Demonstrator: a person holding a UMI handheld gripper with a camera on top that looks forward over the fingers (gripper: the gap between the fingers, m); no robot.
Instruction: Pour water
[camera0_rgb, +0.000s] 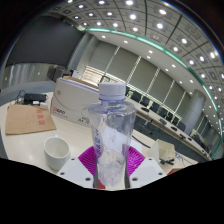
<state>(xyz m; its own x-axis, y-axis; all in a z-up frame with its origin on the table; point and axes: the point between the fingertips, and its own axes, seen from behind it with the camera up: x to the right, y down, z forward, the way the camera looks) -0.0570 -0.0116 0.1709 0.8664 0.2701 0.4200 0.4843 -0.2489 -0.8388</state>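
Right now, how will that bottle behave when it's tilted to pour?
The bottle looks thin, clear plastic, so it may dent under the fingers. It seems light. Its cap looks on, so nothing would reach the cup.

The bottle (111, 135) is clear plastic with a pale bluish-white cap. The finger pads (90, 160) beside it are bright magenta with a ridged pattern. A cup (56, 152) is plain white. A box (29, 119) is brown cardboard, and the bigger box (78, 100) is white with red marks.
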